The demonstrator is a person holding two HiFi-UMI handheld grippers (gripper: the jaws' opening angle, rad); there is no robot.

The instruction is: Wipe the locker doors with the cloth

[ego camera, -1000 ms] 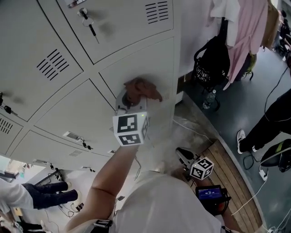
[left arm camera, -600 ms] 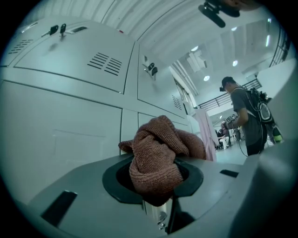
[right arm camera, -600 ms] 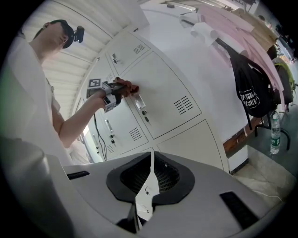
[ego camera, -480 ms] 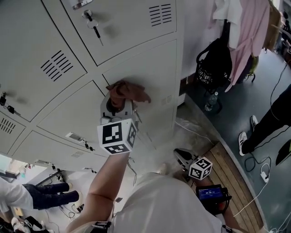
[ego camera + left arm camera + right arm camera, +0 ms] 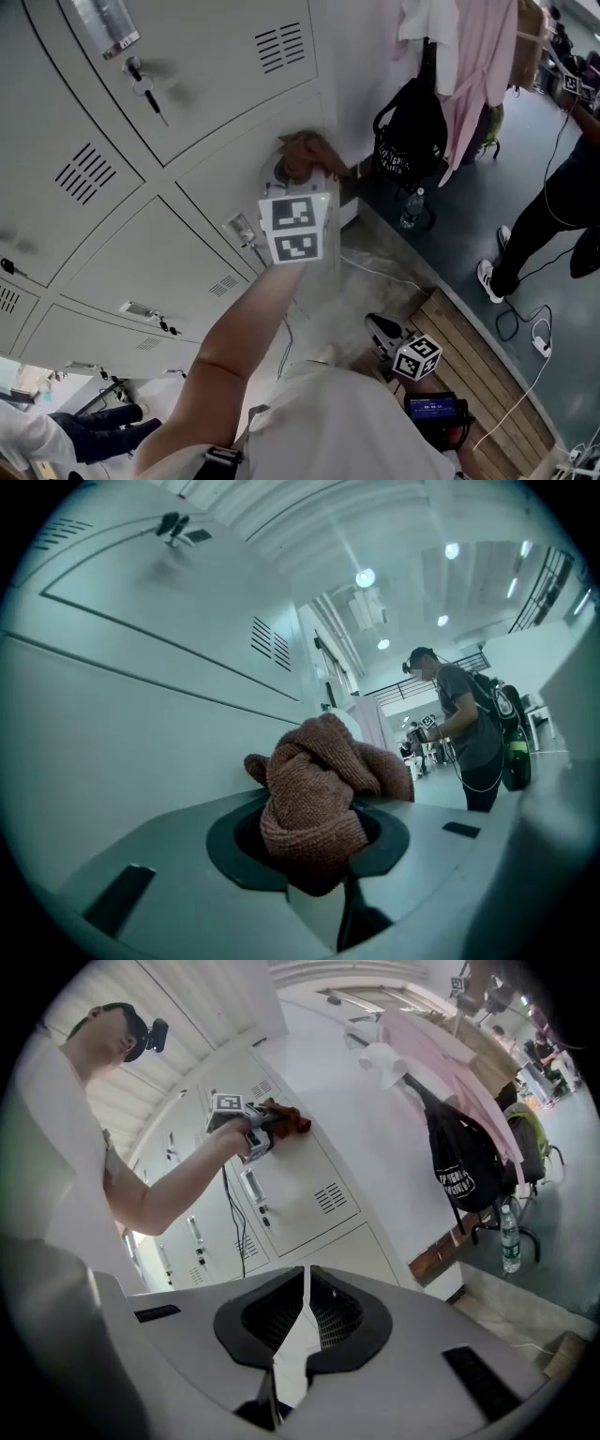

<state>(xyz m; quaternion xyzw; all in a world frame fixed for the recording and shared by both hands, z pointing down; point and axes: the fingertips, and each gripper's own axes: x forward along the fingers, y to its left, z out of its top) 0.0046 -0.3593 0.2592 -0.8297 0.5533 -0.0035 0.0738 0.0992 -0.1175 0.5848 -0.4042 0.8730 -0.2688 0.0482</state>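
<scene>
Brown cloth is clamped in your left hand-held gripper against the grey locker door; your right hand-held gripper hangs low, closed on nothing.

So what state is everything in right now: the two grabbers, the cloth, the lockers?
left gripper: shut on the cloth.
right gripper: shut, empty, held low.
cloth: bunched up, against the locker door.
locker door: closed.
keys: hanging from the upper door's lock.

Head view steeply down, both gripper views forward, sharing locker doors
</scene>
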